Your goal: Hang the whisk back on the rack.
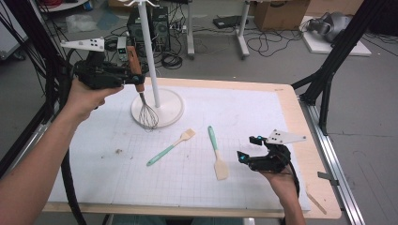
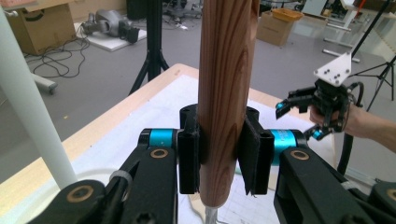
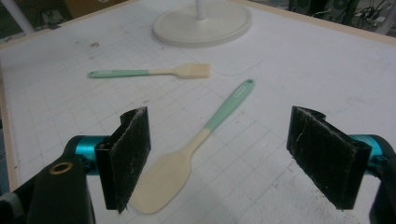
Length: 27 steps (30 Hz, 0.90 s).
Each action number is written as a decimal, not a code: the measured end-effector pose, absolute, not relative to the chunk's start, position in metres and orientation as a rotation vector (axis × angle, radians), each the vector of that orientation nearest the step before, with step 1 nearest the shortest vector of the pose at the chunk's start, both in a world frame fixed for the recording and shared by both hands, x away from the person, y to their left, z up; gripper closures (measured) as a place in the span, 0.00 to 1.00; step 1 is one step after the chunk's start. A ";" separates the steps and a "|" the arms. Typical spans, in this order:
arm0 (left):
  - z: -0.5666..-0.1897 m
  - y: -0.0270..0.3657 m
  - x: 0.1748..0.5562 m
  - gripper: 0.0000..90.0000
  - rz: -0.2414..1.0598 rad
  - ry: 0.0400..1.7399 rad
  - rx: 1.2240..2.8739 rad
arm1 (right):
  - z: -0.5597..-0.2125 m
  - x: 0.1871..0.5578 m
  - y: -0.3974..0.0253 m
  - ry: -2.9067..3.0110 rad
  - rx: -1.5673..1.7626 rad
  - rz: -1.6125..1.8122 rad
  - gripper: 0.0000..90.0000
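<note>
A grey floor (image 1: pixel 281 65) stretches behind the table (image 1: pixel 291 101), strewn with black cables (image 1: pixel 263 44). A cardboard box (image 1: pixel 280 14) and a computer tower (image 1: pixel 157 26) stand there, beside black tripod legs (image 1: pixel 328 70).

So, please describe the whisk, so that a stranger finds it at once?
Look at the white stand at the table's far left. Beside its pole, the left gripper holds the whisk upright. Unlike the spatula and brush, it has a wooden handle and wire loops.

— What can't we see in full?
— The whisk's wooden handle (image 2: pixel 224 93) runs past the top edge, its wires cut off below; the white pole (image 1: pixel 149 51) leaves the top edge.
</note>
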State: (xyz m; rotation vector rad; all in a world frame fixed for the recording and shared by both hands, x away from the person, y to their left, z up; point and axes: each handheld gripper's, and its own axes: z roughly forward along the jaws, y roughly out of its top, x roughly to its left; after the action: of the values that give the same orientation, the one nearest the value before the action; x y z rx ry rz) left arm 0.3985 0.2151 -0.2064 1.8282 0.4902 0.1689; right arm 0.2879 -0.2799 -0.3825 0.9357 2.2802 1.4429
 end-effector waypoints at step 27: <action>-0.161 0.206 0.445 0.79 0.164 0.511 1.811 | -0.387 0.293 -0.281 2.286 0.924 1.430 0.23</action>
State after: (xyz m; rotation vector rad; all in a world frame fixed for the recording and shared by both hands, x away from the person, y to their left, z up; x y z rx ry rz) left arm 0.4447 0.2055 -0.1608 1.8106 0.5108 0.1636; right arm 0.2927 -0.2808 -0.3867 0.9235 2.2865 1.4302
